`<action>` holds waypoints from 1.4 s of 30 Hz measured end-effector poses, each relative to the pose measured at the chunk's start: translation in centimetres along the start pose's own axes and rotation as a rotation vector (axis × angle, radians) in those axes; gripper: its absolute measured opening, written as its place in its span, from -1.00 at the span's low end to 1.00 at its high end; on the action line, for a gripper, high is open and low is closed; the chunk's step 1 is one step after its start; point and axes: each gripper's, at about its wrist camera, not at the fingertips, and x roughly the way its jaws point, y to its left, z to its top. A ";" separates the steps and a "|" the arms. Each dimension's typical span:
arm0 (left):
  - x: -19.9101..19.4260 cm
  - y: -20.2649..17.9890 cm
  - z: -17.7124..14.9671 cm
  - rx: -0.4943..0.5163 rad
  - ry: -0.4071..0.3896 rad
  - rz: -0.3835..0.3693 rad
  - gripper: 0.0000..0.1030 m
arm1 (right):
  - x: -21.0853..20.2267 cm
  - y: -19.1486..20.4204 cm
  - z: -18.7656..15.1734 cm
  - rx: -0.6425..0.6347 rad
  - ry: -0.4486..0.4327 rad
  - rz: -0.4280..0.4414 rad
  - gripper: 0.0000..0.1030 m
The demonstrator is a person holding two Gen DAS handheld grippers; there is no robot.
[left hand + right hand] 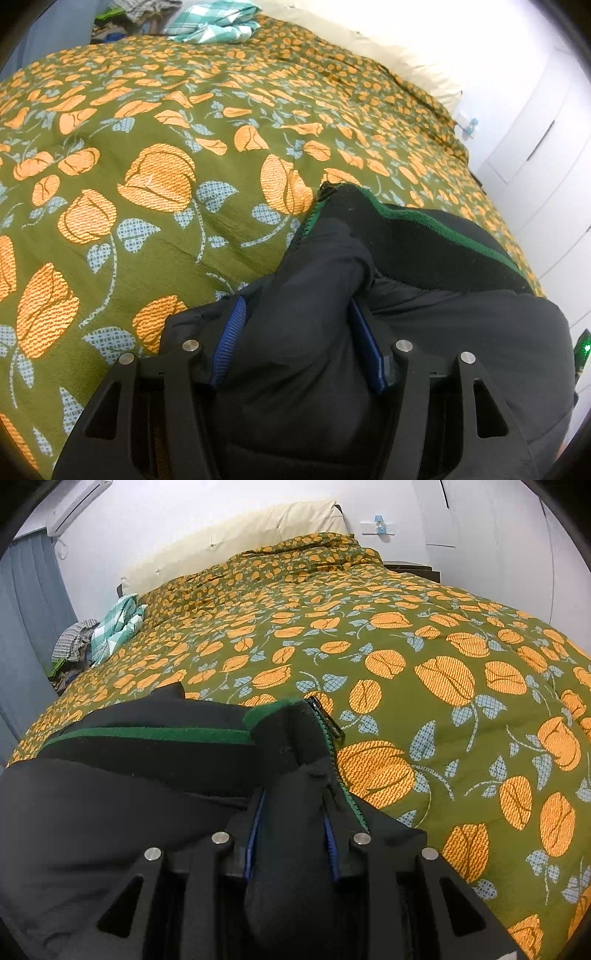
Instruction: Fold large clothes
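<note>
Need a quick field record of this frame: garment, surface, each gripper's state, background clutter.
garment: black jacket with green trim and green zipper, bunched on the bed
surface: green bedspread with orange flower print
left gripper: jaws closed on a thick fold of the jacket
right gripper: jaws closed on a narrower fold near the zipper
background: teal checked cloth and a clothes pile at the far edge of the bed; cream headboard
</note>
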 end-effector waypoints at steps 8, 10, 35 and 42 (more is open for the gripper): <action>-0.1 0.4 -0.2 -0.010 -0.001 -0.010 0.17 | 0.0 -0.1 -0.1 0.002 -0.001 0.001 -0.47; -0.1 0.4 -0.2 -0.010 -0.001 -0.009 0.17 | 0.0 -0.1 -0.1 0.002 -0.001 0.001 -0.47; -10.0 -13.0 2.3 0.272 0.150 -0.140 0.59 | -14.6 -1.7 1.8 0.061 -0.027 0.146 0.34; 2.5 -19.9 2.2 0.259 0.301 -0.054 0.59 | -19.5 0.3 -5.4 0.097 0.030 0.266 0.34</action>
